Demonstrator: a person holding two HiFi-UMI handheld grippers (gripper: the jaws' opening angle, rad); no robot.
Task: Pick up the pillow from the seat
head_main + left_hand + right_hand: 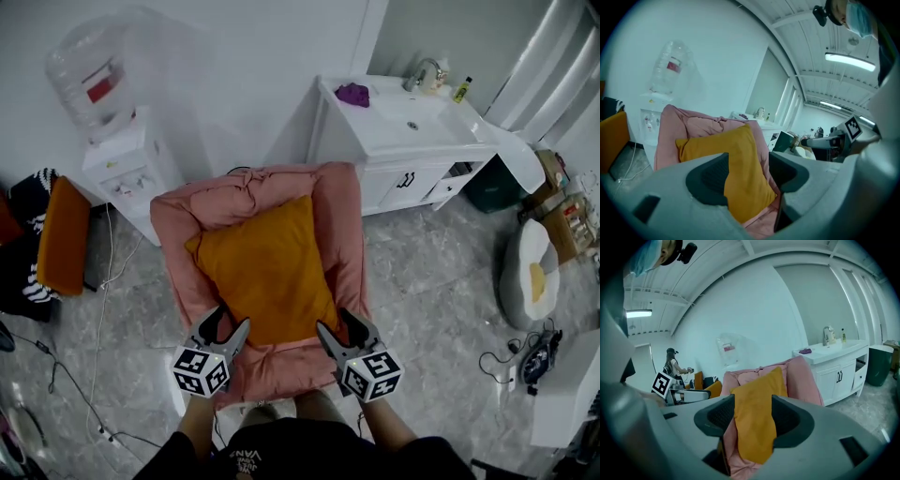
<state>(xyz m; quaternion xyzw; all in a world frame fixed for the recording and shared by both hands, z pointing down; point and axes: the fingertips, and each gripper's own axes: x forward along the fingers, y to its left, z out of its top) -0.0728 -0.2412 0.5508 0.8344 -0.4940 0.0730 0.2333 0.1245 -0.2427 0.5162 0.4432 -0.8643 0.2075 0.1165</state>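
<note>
An orange pillow (267,267) lies flat on the seat of a pink padded chair (333,216). My left gripper (225,323) is at the pillow's front left corner, jaws apart and straddling its edge. My right gripper (337,326) is at the front right corner in the same way. In the left gripper view the pillow (740,168) shows through the gap between the dark pads, its shape undisturbed. In the right gripper view the pillow (754,423) fills the gap between the pads, with pink chair fabric (806,380) behind it. No pad visibly squeezes the pillow.
A water dispenser (127,164) stands behind the chair to the left. A white vanity with a sink (412,127) is behind it to the right. An orange-cushioned seat (61,234) is at far left. Cables (98,375) trail over the floor. Another person (672,364) stands far off.
</note>
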